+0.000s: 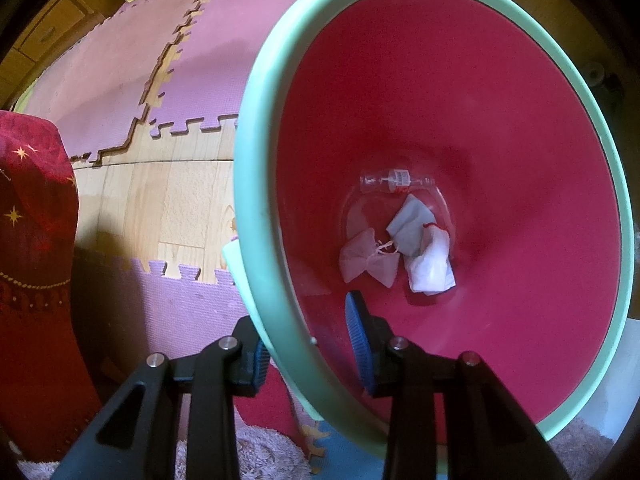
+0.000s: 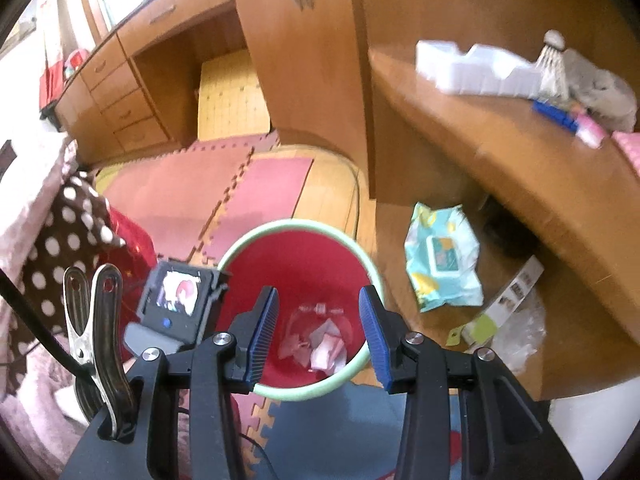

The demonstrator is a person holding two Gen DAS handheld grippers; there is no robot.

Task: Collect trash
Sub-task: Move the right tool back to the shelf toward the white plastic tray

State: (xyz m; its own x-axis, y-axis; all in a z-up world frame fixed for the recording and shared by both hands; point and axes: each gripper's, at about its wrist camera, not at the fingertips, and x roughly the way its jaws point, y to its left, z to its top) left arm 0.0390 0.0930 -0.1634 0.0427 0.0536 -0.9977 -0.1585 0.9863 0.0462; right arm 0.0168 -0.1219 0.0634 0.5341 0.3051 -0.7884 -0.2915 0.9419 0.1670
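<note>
Left wrist view: left gripper [image 1: 308,356] clamped on the mint-green rim of the red bin [image 1: 256,208], one blue pad inside the wall, one outside. Bin tilted toward the lens. At its bottom lie a small clear bottle [image 1: 394,182], a pale mesh pouch [image 1: 368,262] and crumpled white wrappers [image 1: 424,252]. Foam mat tiles [image 1: 120,88] and wood floor beyond. Right wrist view: right gripper [image 2: 318,332] empty, jaws apart, above the bin mouth; frame blurred. Remaining litter looks to be the wet-wipe packet [image 2: 442,256] on the floor by the desk [image 2: 500,152], with a clear plastic package [image 2: 516,320] just beside it. Judgement: next pick is probably the packet. Keep the bin steady and mouth-up, approach from above, and pinch a crumpled edge rather than the flat face, since soft film likely slips.
</note>
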